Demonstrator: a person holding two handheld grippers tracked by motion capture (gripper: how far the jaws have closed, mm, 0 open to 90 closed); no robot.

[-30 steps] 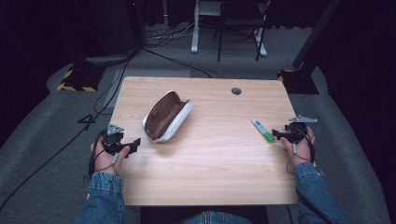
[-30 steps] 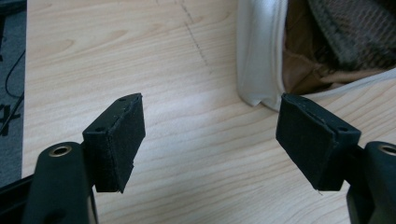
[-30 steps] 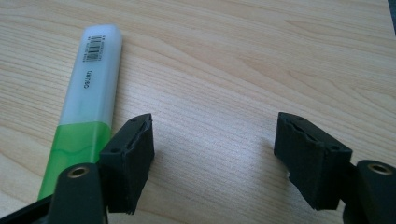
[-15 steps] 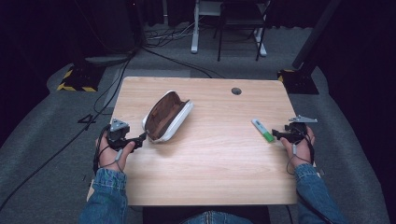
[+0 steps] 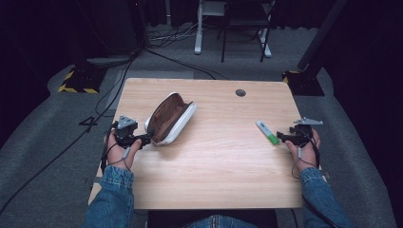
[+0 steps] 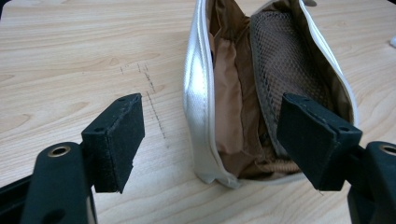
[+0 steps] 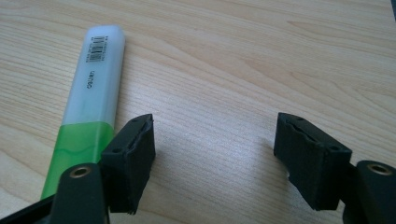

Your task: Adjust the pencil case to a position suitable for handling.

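A white pouch (image 5: pixel 171 118) with a brown lining lies unzipped on the left half of the wooden table (image 5: pixel 223 171). My left gripper (image 5: pixel 145 139) is open at the pouch's near end. In the left gripper view the pouch (image 6: pixel 243 93) gapes between the two pads, which stand apart from it, the right one in front of its mesh-lined wall. A green and white highlighter (image 5: pixel 267 132) lies at the right. My right gripper (image 5: pixel 281 137) stands open just right of it. In the right gripper view the highlighter (image 7: pixel 91 112) lies outside the left pad, with bare wood between the pads.
A round cable hole (image 5: pixel 240 92) sits near the table's far edge. Cables (image 5: pixel 142 52), a yellow-black striped base (image 5: pixel 76 83) and desk legs (image 5: pixel 197 28) stand on the grey floor beyond. The person's denim sleeves (image 5: pixel 111 199) come in at the bottom.
My left gripper has moved right, up to the near end of the pouch. The right gripper and the highlighter have kept still.
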